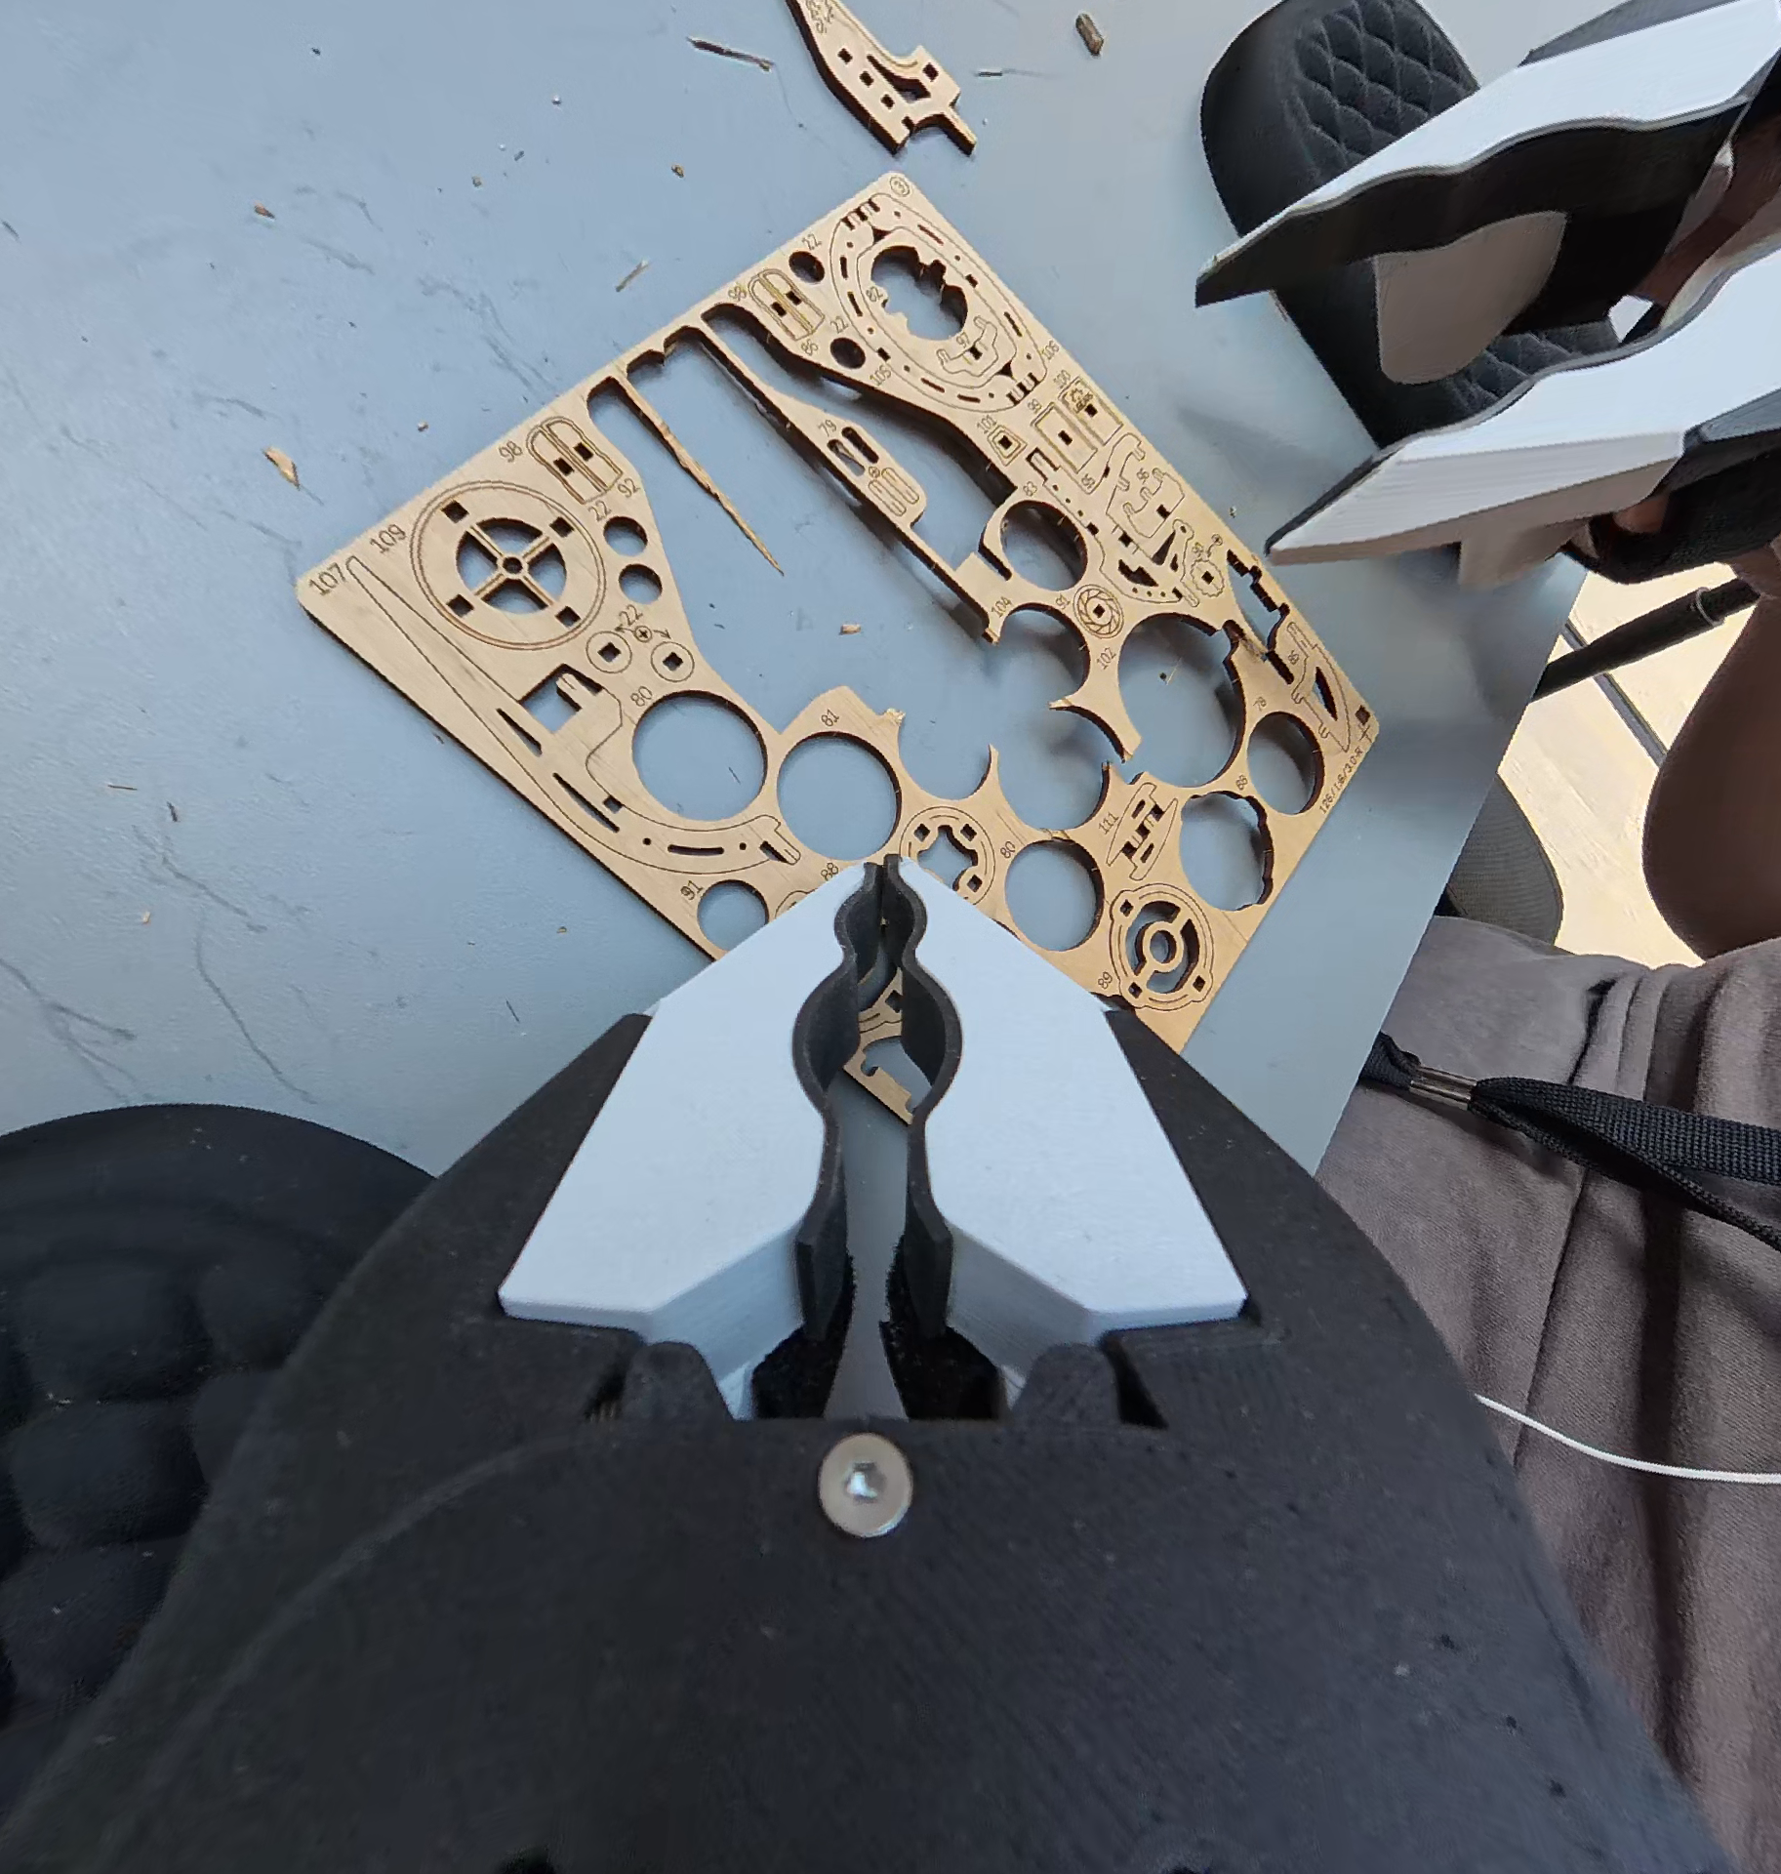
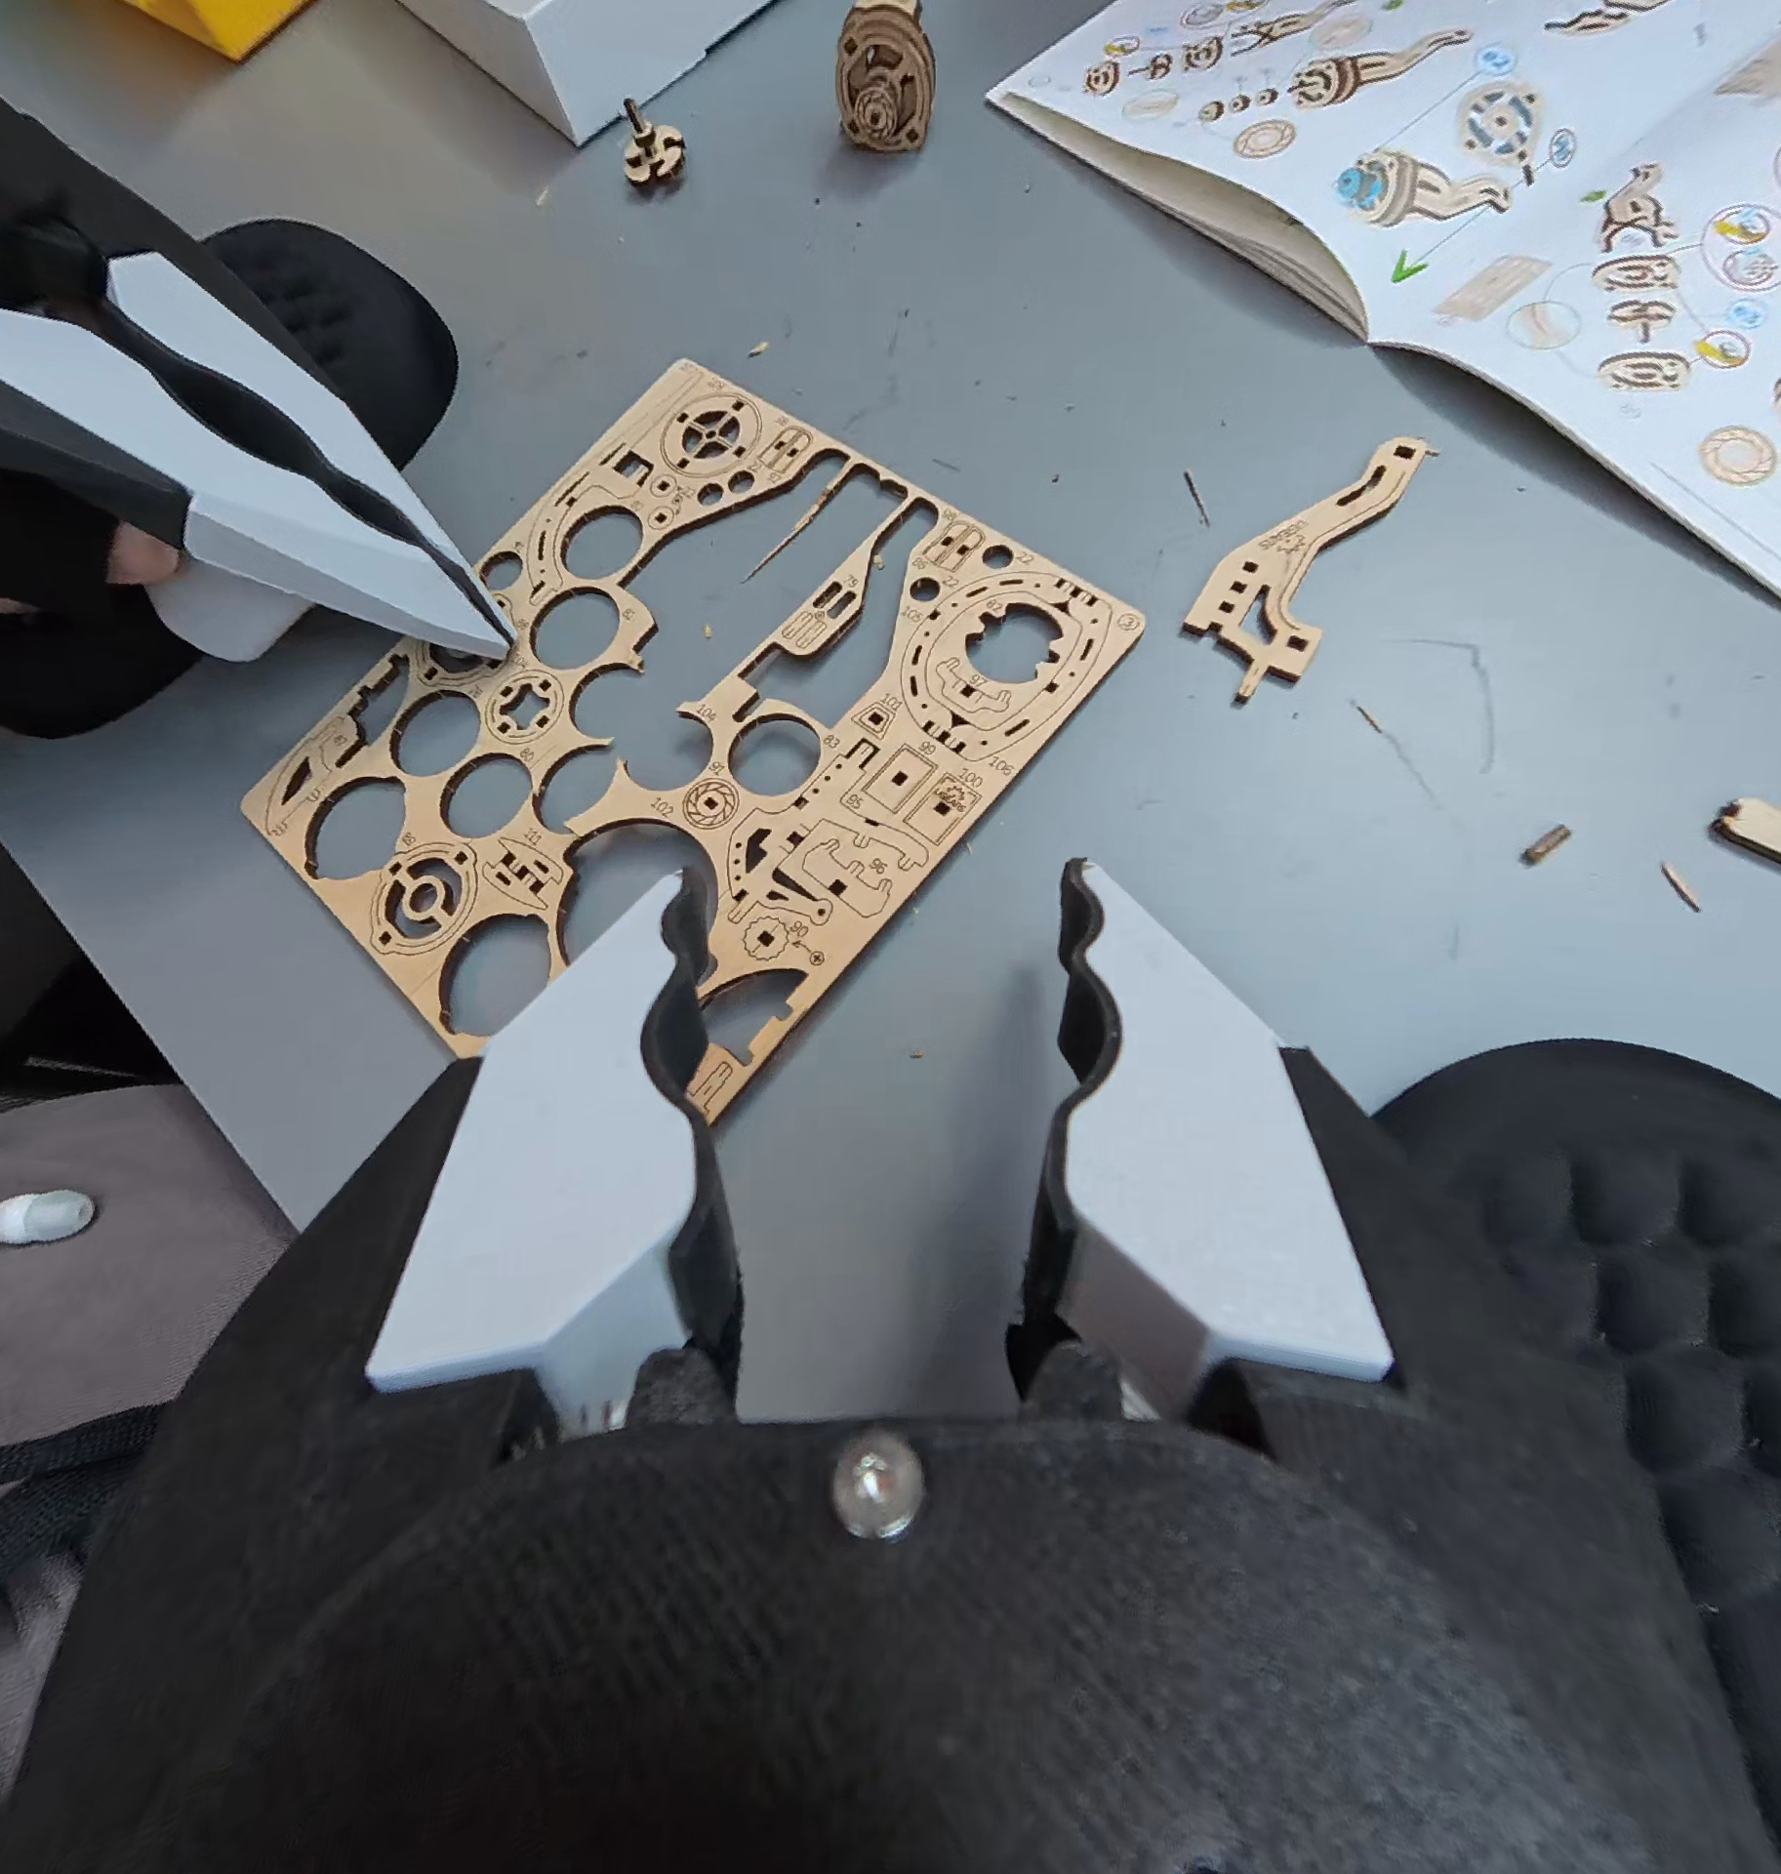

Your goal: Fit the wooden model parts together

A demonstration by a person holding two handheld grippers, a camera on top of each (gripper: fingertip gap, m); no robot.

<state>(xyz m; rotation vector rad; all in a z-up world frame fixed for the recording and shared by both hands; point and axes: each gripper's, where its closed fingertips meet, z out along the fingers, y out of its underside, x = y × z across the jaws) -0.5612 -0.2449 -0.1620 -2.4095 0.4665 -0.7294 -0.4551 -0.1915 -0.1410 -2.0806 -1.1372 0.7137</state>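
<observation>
Nearest the lens in the left wrist view, the left tool is seen clenched, its tips pressed down onto the near edge of the laser-cut wooden parts sheet; whether a piece is pinched between them cannot be told. In the right wrist view, the right tool is held released, jaws well apart, hovering over the near corner of the same sheet, nothing grasped.

From left to right across the grey tabletop: the sheet lies flat, many round and long openings already emptied, while several parts are still seated in it, among them a spoked wheel and a large oval ring. To its right a freed curved wooden bracket lies alone, and farther right an open instruction booklet is spread. At the far edge a small gear-like piece and a partly built round assembly are stood upright.

Judged from this, assembly is under way but well short of finished: parts remain to be pushed out and joined.
</observation>
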